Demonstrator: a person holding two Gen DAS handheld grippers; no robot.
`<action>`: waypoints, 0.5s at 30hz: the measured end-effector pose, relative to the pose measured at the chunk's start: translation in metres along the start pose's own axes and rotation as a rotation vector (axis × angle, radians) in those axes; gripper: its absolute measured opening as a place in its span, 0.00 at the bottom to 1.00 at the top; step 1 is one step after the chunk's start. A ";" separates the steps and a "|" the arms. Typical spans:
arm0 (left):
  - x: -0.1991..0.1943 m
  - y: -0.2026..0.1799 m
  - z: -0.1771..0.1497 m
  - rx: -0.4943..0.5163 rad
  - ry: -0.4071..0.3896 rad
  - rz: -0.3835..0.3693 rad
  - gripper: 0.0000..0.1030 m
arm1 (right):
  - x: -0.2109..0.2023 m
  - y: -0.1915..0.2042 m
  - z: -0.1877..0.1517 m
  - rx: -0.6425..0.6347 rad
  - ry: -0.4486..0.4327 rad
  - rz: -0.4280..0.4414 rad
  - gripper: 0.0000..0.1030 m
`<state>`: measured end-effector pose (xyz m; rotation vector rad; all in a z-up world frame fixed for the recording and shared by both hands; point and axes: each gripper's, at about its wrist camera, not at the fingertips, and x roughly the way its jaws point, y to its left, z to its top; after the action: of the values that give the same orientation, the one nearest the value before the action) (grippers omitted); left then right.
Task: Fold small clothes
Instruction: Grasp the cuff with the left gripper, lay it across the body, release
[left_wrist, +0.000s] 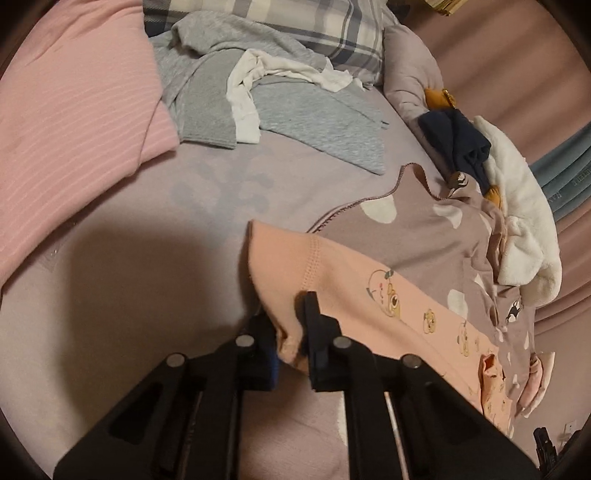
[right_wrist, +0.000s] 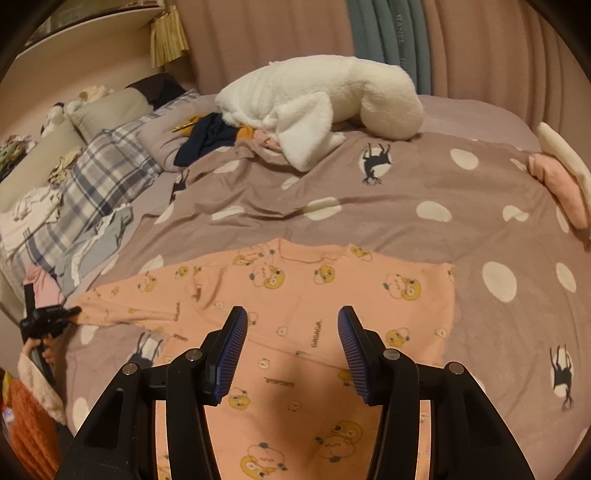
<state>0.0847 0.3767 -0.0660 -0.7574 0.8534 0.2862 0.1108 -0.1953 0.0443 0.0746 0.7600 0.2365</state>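
Two grippers on record. Left gripper (left_wrist: 288, 325): black fingers closed tight on the cuff end of one sleeve of the pink printed top (left_wrist: 351, 295), with fabric bunched between the pads and the sleeve running away to its right. Seen from the right wrist camera, the same left gripper (right_wrist: 62, 314) sits at the far left end of that sleeve, pinching its tip.

Right gripper (right_wrist: 291, 354): jaws spread wide, blue ribbed pads (right_wrist: 232, 354) facing each other, nothing between them; it hangs above the body of the pink printed top (right_wrist: 295, 295), which lies spread flat directly ahead of and beneath the fingers, small cartoon prints facing up, one sleeve stretched out to the gripper's left.

Underlay: mauve polka-dot blanket (right_wrist: 369, 206) with white spots and dark animal figures, beneath the top on all sides.

Beyond the right gripper, well apart: white fleece garment (right_wrist: 314, 99) in a heap; just to its left, a dark navy item (right_wrist: 207, 140). Far right of the right gripper: small folded pink piece (right_wrist: 557, 184) at the blanket's edge.

Ahead of the left gripper, well apart: grey clothes (left_wrist: 288, 107) in a loose pile with a white piece (left_wrist: 243, 99) lying across them; plaid pillow (left_wrist: 295, 26) behind; pink striped bedding (left_wrist: 74, 110) to the left.
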 end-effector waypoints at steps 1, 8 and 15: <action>-0.001 -0.004 -0.001 0.024 -0.003 0.018 0.09 | -0.001 -0.002 -0.001 0.000 -0.001 -0.003 0.50; -0.013 -0.047 -0.007 0.190 -0.062 0.139 0.05 | -0.012 -0.022 -0.007 0.035 -0.009 -0.058 0.50; -0.019 -0.094 -0.016 0.217 -0.082 0.132 0.05 | -0.030 -0.047 -0.023 0.071 -0.045 -0.112 0.49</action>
<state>0.1111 0.2998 -0.0125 -0.4855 0.8427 0.3340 0.0829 -0.2485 0.0405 0.1039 0.7249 0.1006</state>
